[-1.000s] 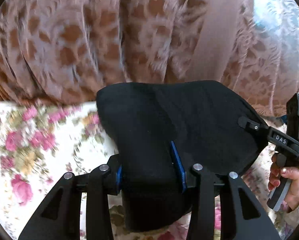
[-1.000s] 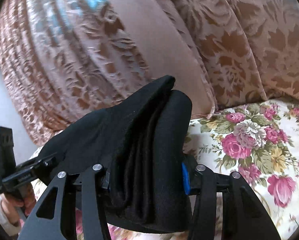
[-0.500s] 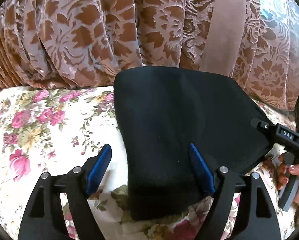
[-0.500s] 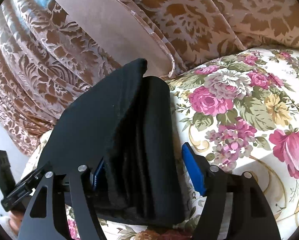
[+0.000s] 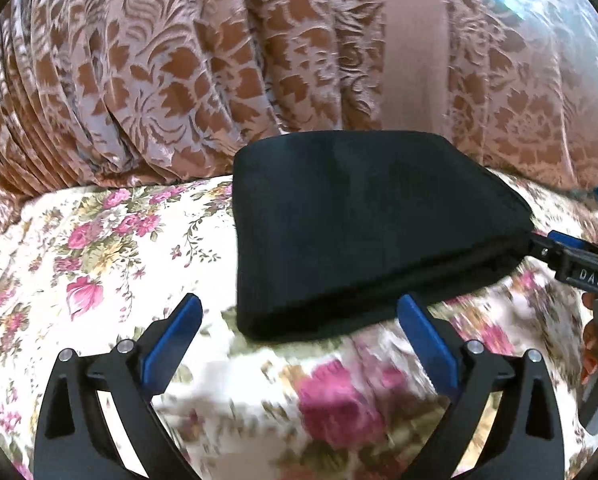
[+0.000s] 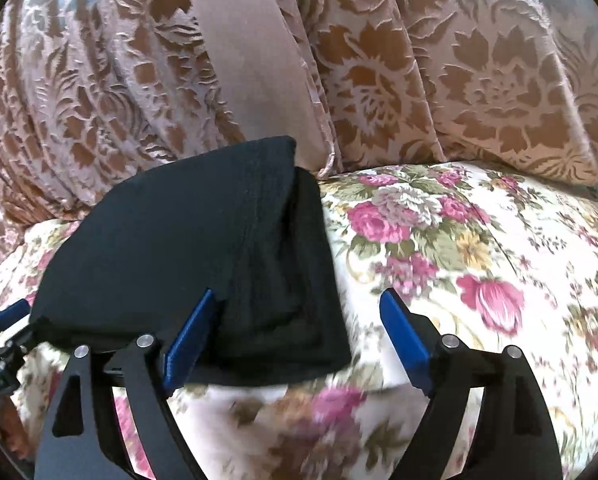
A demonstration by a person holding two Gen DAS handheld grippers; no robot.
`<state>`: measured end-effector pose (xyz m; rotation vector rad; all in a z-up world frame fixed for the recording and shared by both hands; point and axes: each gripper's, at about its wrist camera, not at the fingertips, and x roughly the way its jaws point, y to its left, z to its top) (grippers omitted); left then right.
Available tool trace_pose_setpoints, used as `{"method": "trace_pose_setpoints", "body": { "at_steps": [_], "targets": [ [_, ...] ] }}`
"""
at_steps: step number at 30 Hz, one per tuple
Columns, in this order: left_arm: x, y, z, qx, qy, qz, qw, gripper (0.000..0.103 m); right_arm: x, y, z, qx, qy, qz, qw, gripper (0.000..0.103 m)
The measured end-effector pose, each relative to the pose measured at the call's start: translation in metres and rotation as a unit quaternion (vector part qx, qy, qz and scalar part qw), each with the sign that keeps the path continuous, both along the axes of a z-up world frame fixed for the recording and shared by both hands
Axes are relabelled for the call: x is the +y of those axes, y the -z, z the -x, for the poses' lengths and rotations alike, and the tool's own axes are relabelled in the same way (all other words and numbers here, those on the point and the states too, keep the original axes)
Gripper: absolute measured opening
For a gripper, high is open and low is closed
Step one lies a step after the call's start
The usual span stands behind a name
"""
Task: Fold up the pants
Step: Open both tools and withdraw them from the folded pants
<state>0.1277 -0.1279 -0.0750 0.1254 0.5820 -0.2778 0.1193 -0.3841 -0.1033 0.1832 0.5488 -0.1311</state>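
Both tongs have let go since a second ago: back then each was clamped on the pants, and now I see them spread wide with nothing between the pads.

From the left wrist view, my left tongs (image 5: 297, 332) hang open just short of the pants (image 5: 363, 224), the blue pads (image 5: 171, 344) either side of the near edge and clear of the cloth. The pants lie as a thick black folded bundle, flat on the floral bedspread (image 5: 99, 264), with the far edge close against the brown patterned curtain (image 5: 179, 80). At the right rim of this view I see my right tongs (image 5: 555, 246) at the bundle's corner; whether they touch it I cannot tell. A hand (image 5: 597, 350) with painted nails holds their handle below.

From the right wrist view, my right tongs (image 6: 299, 328) are open too. Their left pad (image 6: 189, 340) sits against the near edge of the pants (image 6: 187, 248), while the right pad stands apart over the bedspread (image 6: 459, 248). The stacked layers show along the bundle's right side. My left tongs (image 6: 9, 318) peek in at the far left, by the bundle's corner. The curtain (image 6: 419, 60) hangs behind, a plain band running down it to just beyond the pants.
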Motion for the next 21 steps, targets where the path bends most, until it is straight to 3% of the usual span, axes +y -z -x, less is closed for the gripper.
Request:
{"method": "trace_pose_setpoints", "body": {
  "at_steps": [7,12,16,21],
  "targets": [
    [-0.007,0.001,0.057,-0.019,-0.009,-0.004,0.9998,0.101,0.04,0.0,0.05,-0.007,0.01,0.041,0.999,0.098],
    [0.007,-0.002,0.081,-0.027,-0.053,0.006,0.9982,0.101,0.061,-0.003,0.08,-0.015,0.022,0.065,0.998,0.099],
    [0.016,-0.004,0.089,-0.029,-0.068,0.006,0.9973,0.101,0.062,-0.001,0.096,-0.015,0.036,0.053,0.998,0.099],
    [0.027,-0.016,0.103,-0.024,-0.074,0.041,0.9961,0.101,0.065,-0.007,0.111,-0.012,0.037,0.042,0.998,0.099]
  ]
}}
